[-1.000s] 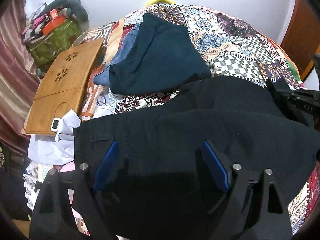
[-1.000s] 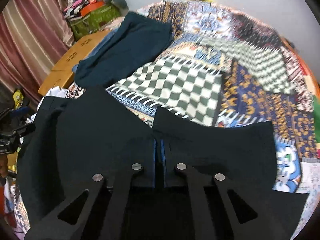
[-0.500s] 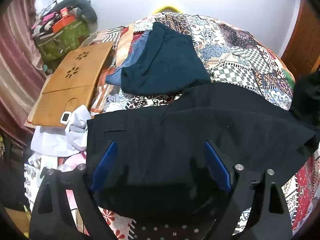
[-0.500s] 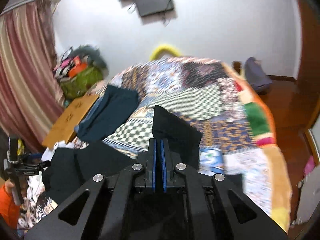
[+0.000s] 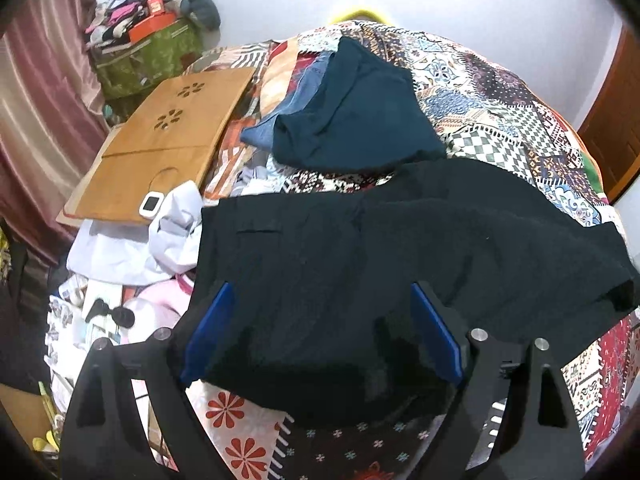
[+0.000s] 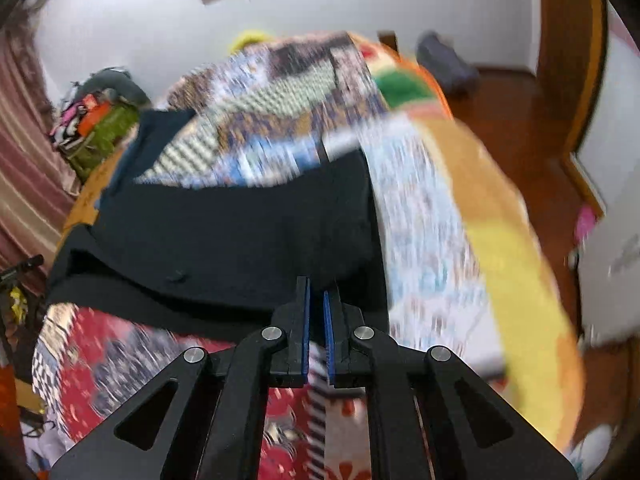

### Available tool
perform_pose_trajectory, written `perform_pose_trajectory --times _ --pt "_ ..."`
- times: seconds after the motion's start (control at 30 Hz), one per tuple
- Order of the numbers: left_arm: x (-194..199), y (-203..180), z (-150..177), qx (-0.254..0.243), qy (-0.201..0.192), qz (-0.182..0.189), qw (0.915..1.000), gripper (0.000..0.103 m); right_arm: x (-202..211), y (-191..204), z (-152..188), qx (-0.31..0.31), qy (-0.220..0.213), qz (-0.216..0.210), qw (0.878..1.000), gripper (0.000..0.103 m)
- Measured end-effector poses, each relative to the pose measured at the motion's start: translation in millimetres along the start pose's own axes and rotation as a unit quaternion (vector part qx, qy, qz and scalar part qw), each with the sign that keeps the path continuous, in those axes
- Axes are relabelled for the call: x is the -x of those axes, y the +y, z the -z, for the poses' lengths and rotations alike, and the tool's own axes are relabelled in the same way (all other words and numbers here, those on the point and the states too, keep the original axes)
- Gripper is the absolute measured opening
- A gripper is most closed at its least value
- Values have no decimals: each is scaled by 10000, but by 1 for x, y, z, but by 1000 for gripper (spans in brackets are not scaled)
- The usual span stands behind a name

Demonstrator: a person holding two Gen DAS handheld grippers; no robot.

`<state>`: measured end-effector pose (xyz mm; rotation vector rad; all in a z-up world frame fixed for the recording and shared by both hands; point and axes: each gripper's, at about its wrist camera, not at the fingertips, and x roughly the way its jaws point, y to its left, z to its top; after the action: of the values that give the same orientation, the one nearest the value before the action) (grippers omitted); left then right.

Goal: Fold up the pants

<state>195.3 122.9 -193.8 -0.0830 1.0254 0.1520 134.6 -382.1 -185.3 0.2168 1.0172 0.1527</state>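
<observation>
The black pants (image 5: 360, 264) are spread across the bed (image 5: 500, 120), filling the middle of the left view. The left claw (image 5: 320, 328) is held wide apart over them, gripping nothing. The right claw (image 6: 316, 312) is pressed together at the pants' lower edge; whether cloth is pinched cannot be told.

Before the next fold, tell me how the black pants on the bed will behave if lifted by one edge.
The black pants will probably be floppy: they lie flat and follow the quilt beneath. Lifted by one edge, the rest would likely sag and drag, since they spread wide across the bed. They look light, and the layers may slide apart, as one edge already lies offset over the other.
</observation>
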Motion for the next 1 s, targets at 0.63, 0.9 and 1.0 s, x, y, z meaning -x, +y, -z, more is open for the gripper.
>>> perform_pose_trajectory --times 0.63,0.9,1.0 --pt "-42 98 -19 810 330 -74 9961 90 21 150 -92 1451 -824 -694 9835 39" --pt "-112 115 -41 1148 1105 343 9866 90 -59 252 -130 2337 -84 -1444 9615 39" --pt "-136 113 -47 1130 1316 423 9839 90 -97 285 -134 2689 329 -1477 9512 39"
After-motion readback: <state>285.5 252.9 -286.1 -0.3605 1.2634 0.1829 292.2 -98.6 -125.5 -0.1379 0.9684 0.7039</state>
